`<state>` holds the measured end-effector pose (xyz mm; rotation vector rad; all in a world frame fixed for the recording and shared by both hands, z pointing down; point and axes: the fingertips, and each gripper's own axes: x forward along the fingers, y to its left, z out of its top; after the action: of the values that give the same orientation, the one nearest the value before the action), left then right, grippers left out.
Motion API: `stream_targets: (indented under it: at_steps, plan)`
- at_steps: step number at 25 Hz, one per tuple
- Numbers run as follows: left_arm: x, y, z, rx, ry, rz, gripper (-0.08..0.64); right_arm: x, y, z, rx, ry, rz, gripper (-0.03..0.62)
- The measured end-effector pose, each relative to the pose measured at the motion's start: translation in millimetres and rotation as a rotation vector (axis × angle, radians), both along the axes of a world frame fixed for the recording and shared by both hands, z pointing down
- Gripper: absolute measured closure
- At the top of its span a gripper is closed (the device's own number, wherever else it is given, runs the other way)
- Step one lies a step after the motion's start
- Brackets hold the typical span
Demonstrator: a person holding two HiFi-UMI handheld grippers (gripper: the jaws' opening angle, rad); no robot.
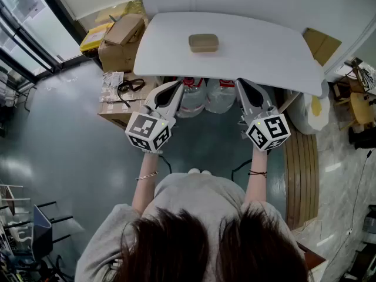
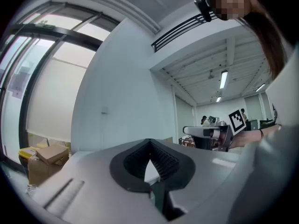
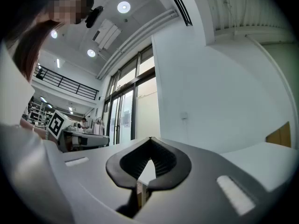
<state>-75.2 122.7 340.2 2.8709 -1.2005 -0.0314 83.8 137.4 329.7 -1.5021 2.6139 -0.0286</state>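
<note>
Tan block, head view: lies on the white worktop, ahead of both tools, well apart from each; left tool and right tool held at its near edge, above water bottles. Left gripper view: jaws closed tip to tip, empty; right gripper view: jaws likewise closed, empty.

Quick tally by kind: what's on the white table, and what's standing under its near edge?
Tan rectangular block on the white table: 1
Clear plastic water jugs under it: 2
Total: 3
</note>
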Motion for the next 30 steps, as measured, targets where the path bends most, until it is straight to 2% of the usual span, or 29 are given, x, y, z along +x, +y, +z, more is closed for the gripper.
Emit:
stream_targets:
  at_steps: [4, 20, 30]
  plan:
    - [3.6, -11.6, -7.3, 0.034, 0.006, 0.004, 0.569, 0.0, -11.4, -7.8, 0.036, 0.013, 0.000, 0.580]
    - [8.5, -9.8, -1.4, 0.017, 0.011, -0.021, 0.569, 17.2, -10.8, -2.0, 0.018, -0.007, 0.014, 0.580]
    - [17.6, -7.8, 7.3, 0.002, 0.003, -0.062, 0.569, 24.1, -18.4, 7.1, 0.017, -0.011, -0.043, 0.578]
